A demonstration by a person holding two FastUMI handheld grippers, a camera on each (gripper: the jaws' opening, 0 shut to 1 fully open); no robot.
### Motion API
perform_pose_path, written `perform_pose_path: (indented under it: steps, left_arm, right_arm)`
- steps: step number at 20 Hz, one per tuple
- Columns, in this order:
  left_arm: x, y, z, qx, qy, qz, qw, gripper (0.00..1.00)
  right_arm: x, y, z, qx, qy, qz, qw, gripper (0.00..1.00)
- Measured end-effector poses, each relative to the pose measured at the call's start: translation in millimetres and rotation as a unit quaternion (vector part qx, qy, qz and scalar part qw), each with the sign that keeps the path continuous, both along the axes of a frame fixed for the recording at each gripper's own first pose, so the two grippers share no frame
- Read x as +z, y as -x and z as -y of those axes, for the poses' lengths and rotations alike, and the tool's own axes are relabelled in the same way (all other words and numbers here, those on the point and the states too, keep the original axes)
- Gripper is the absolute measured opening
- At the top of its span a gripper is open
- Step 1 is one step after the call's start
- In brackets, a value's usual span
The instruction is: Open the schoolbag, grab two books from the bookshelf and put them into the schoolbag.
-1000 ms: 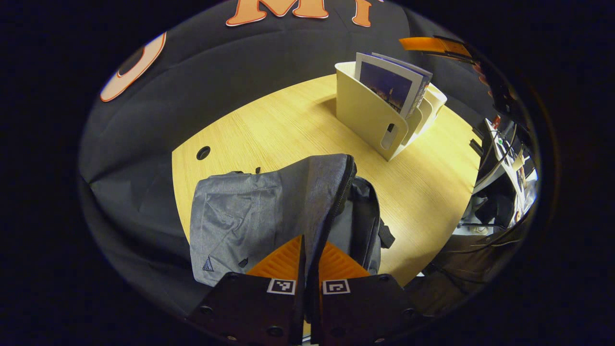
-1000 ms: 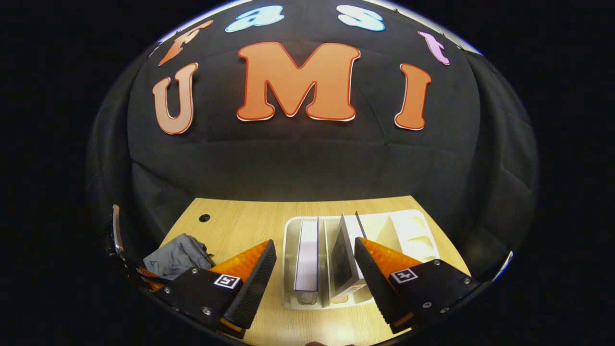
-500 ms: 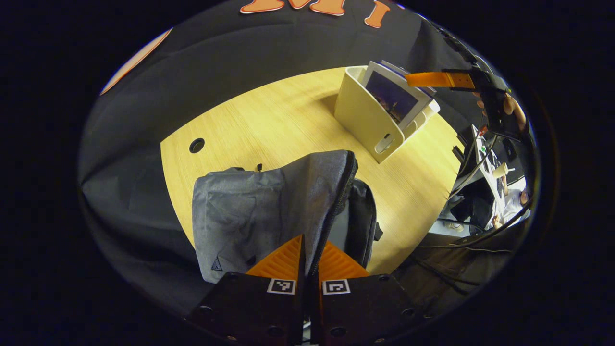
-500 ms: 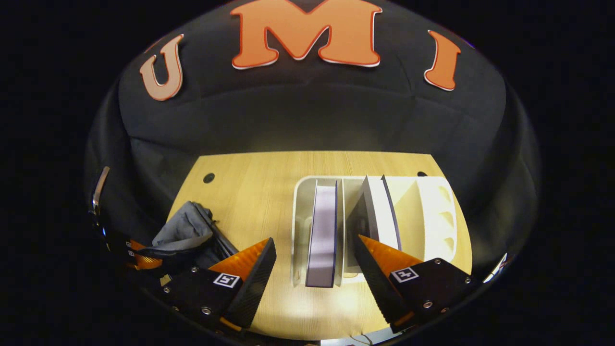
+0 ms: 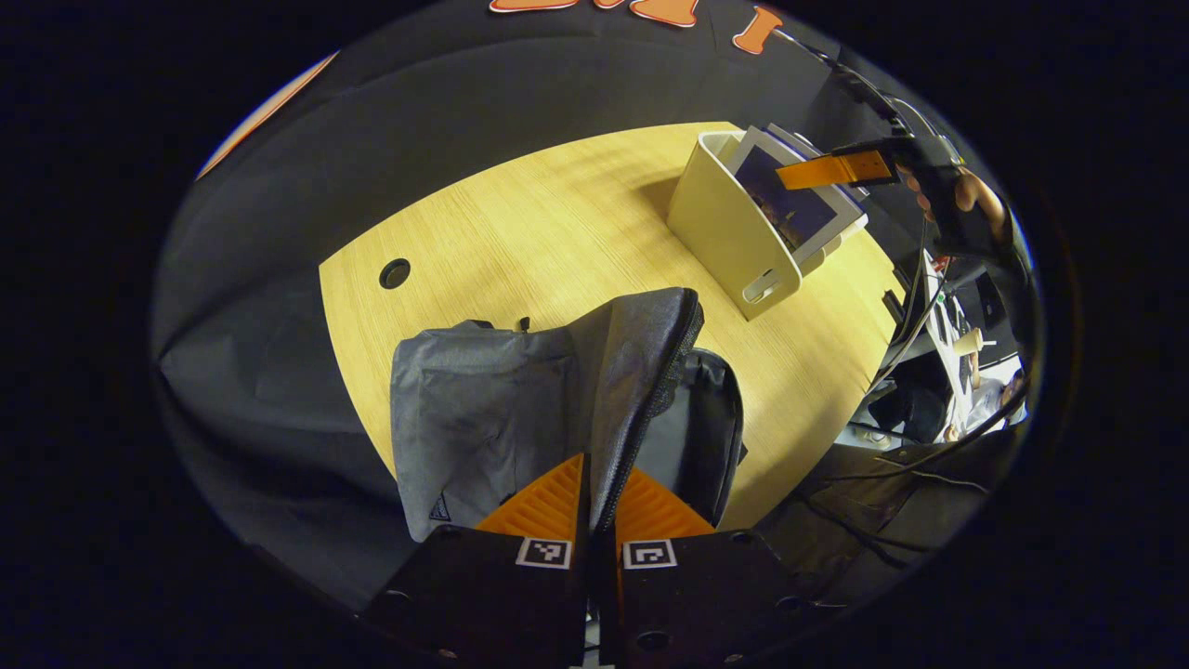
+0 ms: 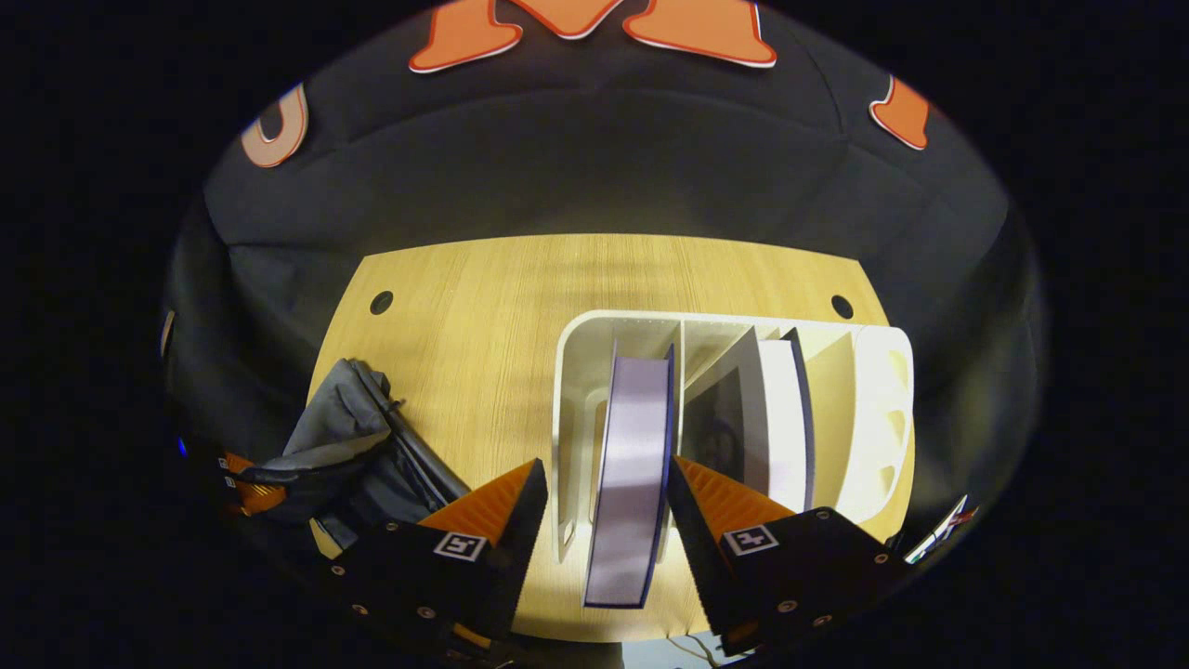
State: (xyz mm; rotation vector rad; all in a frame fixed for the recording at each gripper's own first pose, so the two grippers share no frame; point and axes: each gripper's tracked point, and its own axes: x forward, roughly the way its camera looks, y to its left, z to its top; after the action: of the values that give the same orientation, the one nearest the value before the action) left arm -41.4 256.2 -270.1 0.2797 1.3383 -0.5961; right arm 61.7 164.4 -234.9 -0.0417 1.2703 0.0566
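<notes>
In the left gripper view the grey schoolbag [image 5: 492,409] lies on the wooden table, its zip undone. My left gripper [image 5: 595,488] is shut on the bag's front flap [image 5: 641,362] and holds it up off the dark inside. Farther right stands the white bookshelf [image 5: 729,232] with books [image 5: 790,200]; my right gripper [image 5: 831,171] hovers over them. In the right gripper view my right gripper [image 6: 604,472] is open astride the upright book [image 6: 633,446] in the shelf's left slot, one finger on each side. A second book [image 6: 780,409] leans in the adjoining slot of the bookshelf [image 6: 581,330].
The table [image 5: 520,232] has a round cable hole [image 5: 395,272] at its far left; another hole [image 6: 842,307] sits behind the shelf. Past the table's right edge are cables and a cluttered desk [image 5: 957,316]. The schoolbag [image 6: 358,437] lies left of the shelf.
My right gripper has come down over the shelf, and the left-slot book now stands between its fingers, which have narrowed. My left gripper keeps its hold on the flap and has shifted a little.
</notes>
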Motion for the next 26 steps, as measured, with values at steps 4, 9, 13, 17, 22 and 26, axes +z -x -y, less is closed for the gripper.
perform_pose_path:
  steps: [4, 9, 13, 17, 22, 26]
  left_arm:
    - [-4, 1, 0, 0.010, -0.005, -0.002, 1.000, 0.06]
    - [-7, 2, 0, 0.022, -0.005, -0.005, 1.000, 0.06]
    - [-10, 5, 3, 0.028, -0.007, -0.009, 1.000, 0.06]
    - [-9, 6, 4, 0.024, -0.009, -0.007, 1.000, 0.06]
    - [-6, 3, 5, 0.018, -0.016, -0.005, 1.000, 0.06]
    - [-2, 1, 11, 0.021, -0.016, 0.005, 1.000, 0.06]
  right_arm:
    - [-14, 0, -7, 0.000, -0.012, -0.037, 0.999, 0.53]
    - [-19, 9, 2, 0.004, -0.001, -0.081, 0.997, 0.39]
    - [0, 11, 13, -0.008, -0.022, -0.073, 0.997, 0.37]
    - [40, 10, 31, -0.022, -0.048, -0.048, 0.997, 0.36]
    - [89, 10, 47, -0.020, -0.062, -0.009, 0.998, 0.37]
    - [120, 19, 47, -0.018, -0.092, 0.017, 0.995, 0.36]
